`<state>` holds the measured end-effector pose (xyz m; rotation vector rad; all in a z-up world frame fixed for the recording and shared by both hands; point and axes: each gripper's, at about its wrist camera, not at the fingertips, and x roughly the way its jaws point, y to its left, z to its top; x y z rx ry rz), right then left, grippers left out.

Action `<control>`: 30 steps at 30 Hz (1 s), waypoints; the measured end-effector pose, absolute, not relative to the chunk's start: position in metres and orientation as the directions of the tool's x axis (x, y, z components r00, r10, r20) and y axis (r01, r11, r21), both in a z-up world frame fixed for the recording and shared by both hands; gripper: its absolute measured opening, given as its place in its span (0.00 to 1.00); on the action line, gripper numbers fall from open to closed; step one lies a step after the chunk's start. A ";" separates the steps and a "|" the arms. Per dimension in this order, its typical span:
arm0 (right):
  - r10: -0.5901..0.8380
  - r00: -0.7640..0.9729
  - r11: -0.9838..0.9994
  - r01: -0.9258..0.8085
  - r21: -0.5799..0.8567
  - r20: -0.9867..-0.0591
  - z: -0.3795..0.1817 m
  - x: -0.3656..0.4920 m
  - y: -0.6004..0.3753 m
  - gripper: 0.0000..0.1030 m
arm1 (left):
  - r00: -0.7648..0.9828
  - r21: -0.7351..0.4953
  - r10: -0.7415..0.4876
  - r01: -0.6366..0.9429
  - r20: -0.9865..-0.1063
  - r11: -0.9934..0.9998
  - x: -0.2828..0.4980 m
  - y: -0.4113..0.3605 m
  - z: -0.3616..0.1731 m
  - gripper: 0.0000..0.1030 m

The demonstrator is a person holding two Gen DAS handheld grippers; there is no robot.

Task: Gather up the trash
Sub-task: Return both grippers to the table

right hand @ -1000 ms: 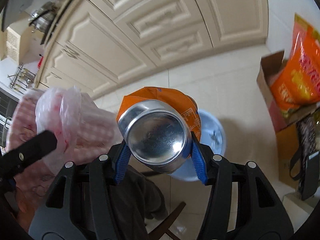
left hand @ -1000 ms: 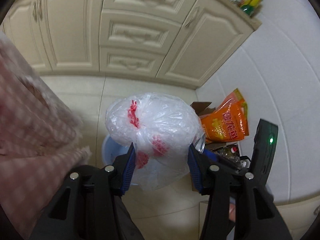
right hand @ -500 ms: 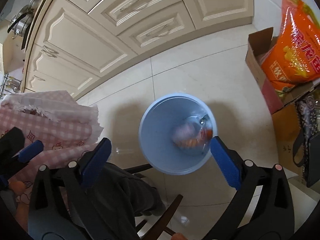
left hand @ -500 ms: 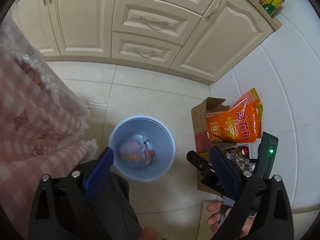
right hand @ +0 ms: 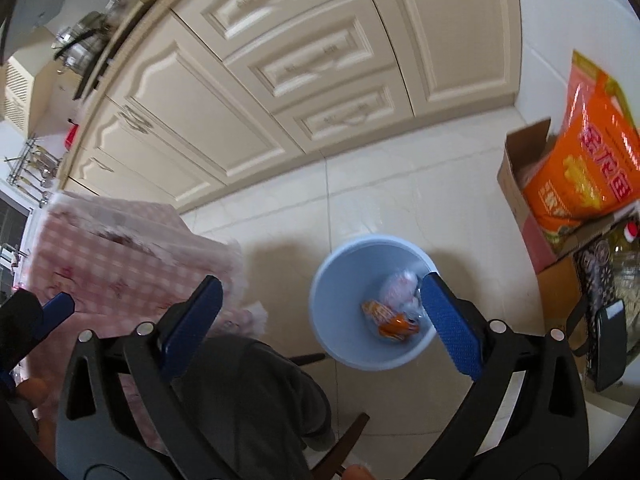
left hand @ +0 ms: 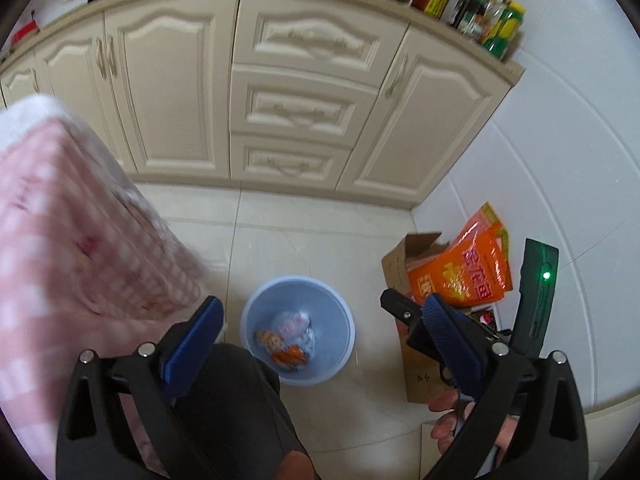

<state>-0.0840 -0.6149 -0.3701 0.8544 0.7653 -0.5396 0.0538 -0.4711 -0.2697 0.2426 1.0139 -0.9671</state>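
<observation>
A light blue bin stands on the tiled floor below both grippers. Inside it lie a knotted white plastic bag with red print and an orange drink can. My left gripper hangs open high above the bin, nothing between its blue pads. My right gripper is open too and holds nothing. The right gripper's black jaw also shows at the right of the left wrist view, with a hand below it.
A pink checked tablecloth hangs at the left. Cream cabinets line the back, with bottles on the counter. A cardboard box holding an orange bag stands right of the bin. A dark trouser leg is below.
Both grippers opened: the plastic bag left the left gripper and the can left the right, and both now lie in the bin. Both grippers have risen.
</observation>
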 end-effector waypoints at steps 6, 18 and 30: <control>-0.167 0.679 0.614 0.639 0.463 -0.715 -0.311 -0.077 -0.599 0.94 | 0.270 -0.208 -0.621 0.783 -0.736 0.587 0.047 -0.441 -0.219 0.95; -0.178 0.802 0.770 0.474 0.427 -0.570 -0.196 -0.048 -0.535 0.94 | 0.471 -0.165 -0.654 0.724 -0.592 0.670 0.053 -0.354 -0.130 0.95; -0.051 0.895 0.900 0.234 0.369 -0.442 -0.113 0.001 -0.433 0.94 | 0.671 -0.132 -0.587 0.601 -0.453 0.788 0.063 -0.242 -0.075 0.95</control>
